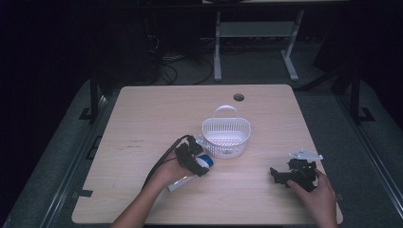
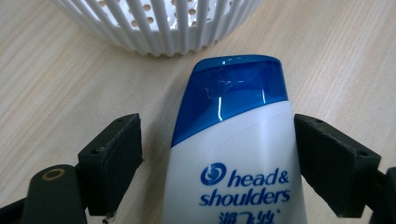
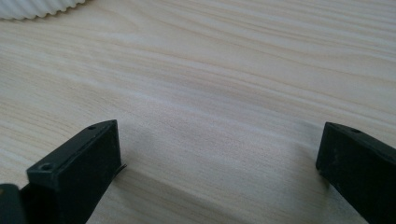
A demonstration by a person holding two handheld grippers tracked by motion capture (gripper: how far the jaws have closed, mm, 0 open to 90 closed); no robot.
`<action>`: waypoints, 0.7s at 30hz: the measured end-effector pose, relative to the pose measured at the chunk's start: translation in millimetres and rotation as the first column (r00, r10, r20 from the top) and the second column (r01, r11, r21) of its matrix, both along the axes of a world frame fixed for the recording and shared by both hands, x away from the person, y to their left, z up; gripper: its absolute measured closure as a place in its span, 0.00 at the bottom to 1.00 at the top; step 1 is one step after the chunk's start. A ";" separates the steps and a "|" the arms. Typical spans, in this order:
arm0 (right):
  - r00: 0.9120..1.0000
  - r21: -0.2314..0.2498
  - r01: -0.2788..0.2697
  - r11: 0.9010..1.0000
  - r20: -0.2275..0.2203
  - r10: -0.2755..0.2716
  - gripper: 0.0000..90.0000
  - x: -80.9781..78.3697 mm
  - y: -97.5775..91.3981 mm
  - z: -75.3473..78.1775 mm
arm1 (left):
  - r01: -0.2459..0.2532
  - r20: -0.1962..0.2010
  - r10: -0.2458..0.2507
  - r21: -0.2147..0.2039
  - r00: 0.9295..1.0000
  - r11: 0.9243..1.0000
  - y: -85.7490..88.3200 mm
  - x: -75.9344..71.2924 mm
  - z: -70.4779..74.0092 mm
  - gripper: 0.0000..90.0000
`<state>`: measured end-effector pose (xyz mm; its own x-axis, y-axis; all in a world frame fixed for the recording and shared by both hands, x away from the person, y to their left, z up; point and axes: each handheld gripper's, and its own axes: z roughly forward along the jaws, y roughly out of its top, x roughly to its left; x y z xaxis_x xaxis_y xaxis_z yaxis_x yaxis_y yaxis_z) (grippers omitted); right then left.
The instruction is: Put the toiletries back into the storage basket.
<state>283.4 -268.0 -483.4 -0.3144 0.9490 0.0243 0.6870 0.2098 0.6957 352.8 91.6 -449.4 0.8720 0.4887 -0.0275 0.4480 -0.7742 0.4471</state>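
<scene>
Nearest the person, at the front edge of the table [image 1: 142,109], two forearms come in from below, each hand holding a gripper. The right gripper [image 1: 278,175] rests low on the wood at the right side of the table, well apart from everything else, with the grey plate on top of it and the person's hand wrapped around its back. In the right gripper view its two black jaws stand wide apart with only bare wood grain between them, so it is released and holds nothing.

A little farther in, left of centre, the left gripper [image 1: 202,164] sits over a shampoo bottle [image 1: 190,176] that lies on its side on the table. In the left gripper view the bottle [image 2: 233,163] is white with a blue cap [image 2: 238,91] and a blue printed label, and it lies between the two jaws with the cap pointing away from the hand. The jaw on the right of that view is at the bottle's side, touching or all but touching it; the jaw on the left stands off it with a clear strip of wood between. The gripper is spread around the bottle and not clamped on it. A black cable trails back from it along the person's wrist.

Just beyond the cap stands a white basket [image 1: 225,135] with slotted walls and an upright handle, near the middle of the table. Its ribbed wall [image 2: 159,28] shows close ahead of the bottle's cap, not touching it.

Farther back, a round hole [image 1: 238,97] sits in the tabletop near the far edge.
</scene>
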 end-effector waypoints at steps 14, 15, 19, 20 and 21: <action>1.000 0.000 0.000 1.000 0.000 0.000 0.00 0.0 0.0 0.0 | 0.002 0.006 -0.002 0.042 1.000 0.999 -4.6 -3.5 1.1 0.29; 1.000 0.000 0.000 1.000 0.000 0.000 0.00 0.0 0.0 0.0 | 0.005 0.005 -0.005 0.044 1.000 0.999 -4.6 -3.6 1.5 0.31; 1.000 0.000 0.000 1.000 0.000 0.000 0.00 0.0 0.0 0.0 | 0.007 0.003 -0.007 0.045 1.000 0.999 -5.2 -4.5 2.7 0.37; 1.000 0.000 0.000 1.000 0.000 0.000 0.00 0.0 0.0 0.0 | 0.007 0.003 -0.007 0.045 1.000 0.999 -5.2 -4.5 2.7 0.37; 1.000 0.000 0.000 1.000 0.000 0.000 0.00 0.0 0.0 0.0 | 0.006 0.003 -0.007 0.045 1.000 0.999 -5.4 -4.6 2.8 0.38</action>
